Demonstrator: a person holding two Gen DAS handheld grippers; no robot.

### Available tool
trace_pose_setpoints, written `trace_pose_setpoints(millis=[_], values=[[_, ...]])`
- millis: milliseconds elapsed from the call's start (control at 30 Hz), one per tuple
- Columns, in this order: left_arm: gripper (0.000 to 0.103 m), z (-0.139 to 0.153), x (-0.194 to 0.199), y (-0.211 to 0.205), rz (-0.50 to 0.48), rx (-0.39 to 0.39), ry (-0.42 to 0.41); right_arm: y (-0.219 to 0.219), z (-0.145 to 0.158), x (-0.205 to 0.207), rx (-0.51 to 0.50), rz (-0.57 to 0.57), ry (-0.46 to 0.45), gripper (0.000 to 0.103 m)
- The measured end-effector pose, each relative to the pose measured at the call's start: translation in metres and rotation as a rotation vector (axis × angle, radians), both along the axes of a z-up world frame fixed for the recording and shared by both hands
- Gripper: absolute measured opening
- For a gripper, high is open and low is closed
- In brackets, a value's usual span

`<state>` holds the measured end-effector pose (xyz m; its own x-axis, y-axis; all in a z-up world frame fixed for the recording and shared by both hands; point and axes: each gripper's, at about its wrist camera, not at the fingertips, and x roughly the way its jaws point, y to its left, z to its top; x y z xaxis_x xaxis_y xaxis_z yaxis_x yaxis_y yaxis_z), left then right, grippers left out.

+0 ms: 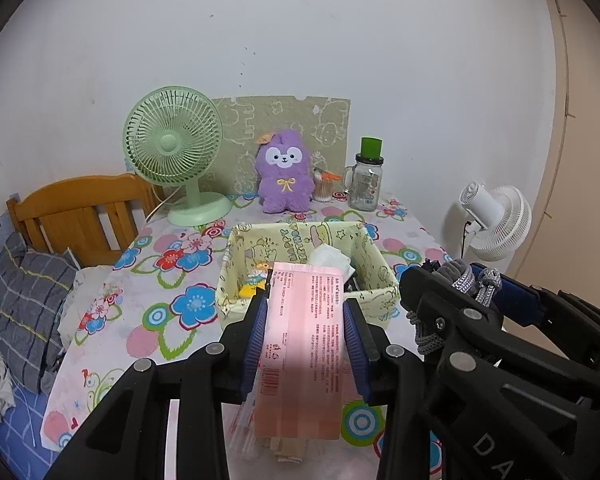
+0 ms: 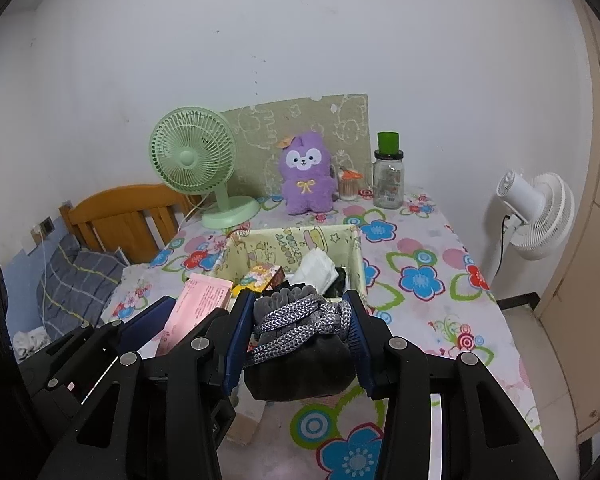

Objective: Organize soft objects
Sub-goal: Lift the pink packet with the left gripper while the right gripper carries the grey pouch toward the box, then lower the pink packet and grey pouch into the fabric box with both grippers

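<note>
My left gripper [image 1: 306,306] is shut on a pink printed packet [image 1: 306,344], held upright in front of the yellow fabric basket [image 1: 374,248]. In the right wrist view the same packet [image 2: 198,304] shows at the left. My right gripper [image 2: 296,308] is shut on a dark grey drawstring pouch [image 2: 300,368] with a grey-white cord [image 2: 296,320], just short of the basket [image 2: 356,256]. The basket holds a white wad [image 2: 314,268], a small colourful box [image 2: 260,276] and dark items. In the left wrist view the right gripper [image 1: 476,284] with the pouch sits to the right.
A purple plush toy [image 1: 285,176], a green desk fan [image 1: 176,152], a glass jar with green cap [image 1: 366,178] and a small cup stand at the table's back edge by the wall. A white fan [image 1: 496,220] stands right; a wooden bed headboard [image 1: 76,216] and pillow lie left.
</note>
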<state>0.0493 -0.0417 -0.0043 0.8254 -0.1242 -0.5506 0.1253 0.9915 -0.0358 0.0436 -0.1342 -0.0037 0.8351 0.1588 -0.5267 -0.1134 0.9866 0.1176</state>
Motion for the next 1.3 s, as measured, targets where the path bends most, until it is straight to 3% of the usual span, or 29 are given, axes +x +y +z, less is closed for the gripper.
trace_pose_setpoints(millis=[1300], values=[[0.039, -0.003, 0.088, 0.013, 0.041, 0.014, 0.045, 0.018, -0.005, 0.105, -0.018, 0.071, 0.027, 0.048]])
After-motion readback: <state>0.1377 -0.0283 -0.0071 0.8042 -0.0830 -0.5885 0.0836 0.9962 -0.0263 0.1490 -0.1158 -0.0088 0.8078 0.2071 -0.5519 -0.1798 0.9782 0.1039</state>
